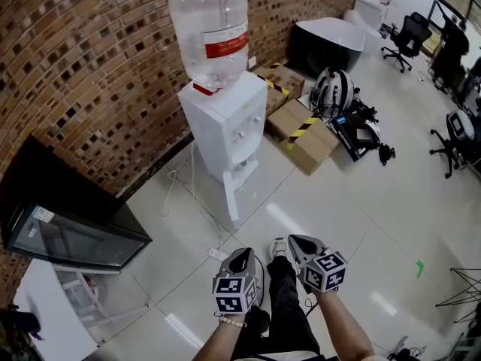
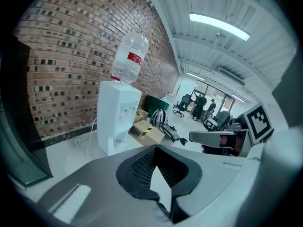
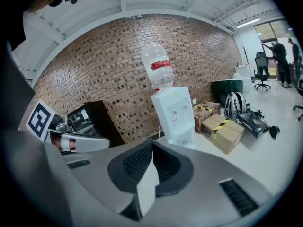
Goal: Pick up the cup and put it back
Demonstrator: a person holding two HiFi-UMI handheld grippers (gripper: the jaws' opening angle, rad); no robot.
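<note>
Nearest the head camera, two bare forearms held the grey two-jaw left gripper (image 1: 242, 256) and the matching right gripper (image 1: 298, 243) side by side above the person's dark trousers (image 1: 284, 307) and one white shoe (image 1: 278, 247). Both grippers pointed forward over the glossy white tiled floor (image 1: 353, 201). Ahead stood the white floor-standing water dispenser (image 1: 225, 126), carrying an inverted clear plastic bottle with a red label (image 1: 210, 28), against the brown brick wall (image 1: 90, 51). A black glass-fronted cabinet (image 1: 68, 228) stood to the left. Brown cardboard boxes with yellow-and-black tape (image 1: 304, 134) and a white-and-black helmet (image 1: 331, 90) lay to the right of the dispenser. Black office chairs (image 1: 406, 36) stood far off at upper right.

Left gripper view: the jaws were brought together at their tips, with nothing between the ribbed black pads. The water dispenser stood well ahead at left, the cardboard boxes beside it. The right gripper showed at the right edge, and two people stood far off.

Right gripper view: the jaws were fully closed and held nothing. The water dispenser stood ahead of centre, the black cabinet to its left, the boxes and helmet to its right. The left gripper showed at the left edge.

Cup: it could not be made out in any view
</note>
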